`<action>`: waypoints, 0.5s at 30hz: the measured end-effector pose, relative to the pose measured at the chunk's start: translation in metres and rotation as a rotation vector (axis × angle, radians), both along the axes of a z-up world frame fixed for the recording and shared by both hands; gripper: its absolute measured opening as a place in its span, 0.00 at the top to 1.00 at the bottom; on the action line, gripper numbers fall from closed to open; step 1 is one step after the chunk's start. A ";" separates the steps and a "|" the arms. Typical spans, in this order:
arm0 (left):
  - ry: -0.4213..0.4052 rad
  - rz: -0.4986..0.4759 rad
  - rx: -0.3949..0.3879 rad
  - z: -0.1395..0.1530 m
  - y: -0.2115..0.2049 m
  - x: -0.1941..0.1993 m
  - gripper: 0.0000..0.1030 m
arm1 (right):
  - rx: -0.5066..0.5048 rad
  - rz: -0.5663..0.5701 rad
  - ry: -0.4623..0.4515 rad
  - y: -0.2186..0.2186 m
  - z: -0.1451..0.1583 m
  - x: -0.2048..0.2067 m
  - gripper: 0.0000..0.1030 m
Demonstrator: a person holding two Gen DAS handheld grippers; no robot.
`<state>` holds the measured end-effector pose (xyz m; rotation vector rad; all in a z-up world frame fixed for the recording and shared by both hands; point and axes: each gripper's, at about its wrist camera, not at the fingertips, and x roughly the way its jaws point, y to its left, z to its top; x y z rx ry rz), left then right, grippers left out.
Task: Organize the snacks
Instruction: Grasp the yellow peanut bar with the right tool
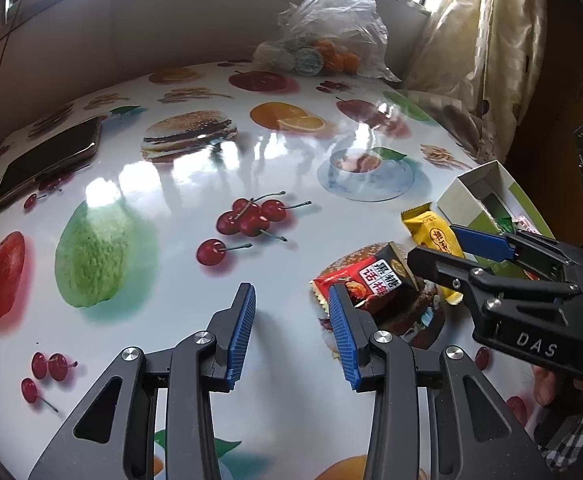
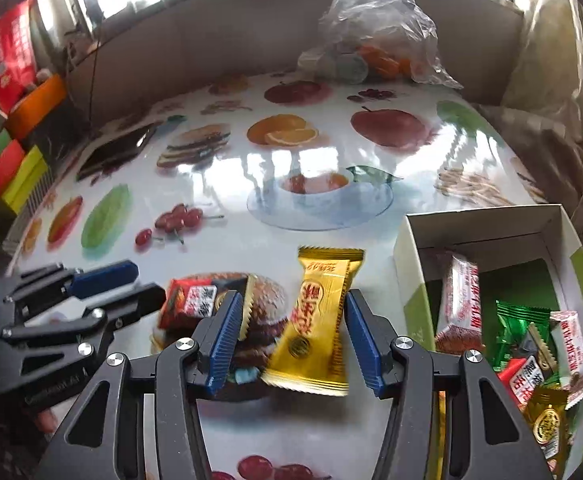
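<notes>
Lying between the right tool's (image 2: 291, 336) parted fingers: yellow snack packet (image 2: 315, 320).

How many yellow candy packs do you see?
2. One yellow pack lies on the table between the right gripper's open fingers. Another yellow pack sits in the box at the near corner. More may hide underneath.

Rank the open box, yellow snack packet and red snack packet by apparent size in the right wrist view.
1. Open box
2. Yellow snack packet, though it lies nearest the camera
3. Red snack packet, partly hidden
</notes>
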<state>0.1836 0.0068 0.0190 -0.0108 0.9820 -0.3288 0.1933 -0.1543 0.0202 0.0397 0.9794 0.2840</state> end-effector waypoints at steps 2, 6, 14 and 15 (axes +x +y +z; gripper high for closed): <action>-0.004 0.003 -0.004 0.001 0.002 0.000 0.62 | -0.012 -0.003 -0.001 0.002 -0.001 0.002 0.54; -0.014 0.010 -0.014 0.005 0.006 -0.001 0.62 | -0.015 -0.021 -0.006 -0.003 -0.001 0.003 0.66; -0.018 0.011 -0.016 0.007 0.007 -0.001 0.62 | -0.099 0.007 -0.008 0.007 -0.005 0.005 0.66; -0.017 0.012 -0.017 0.007 0.007 -0.001 0.62 | -0.116 0.010 -0.008 0.008 -0.006 0.005 0.66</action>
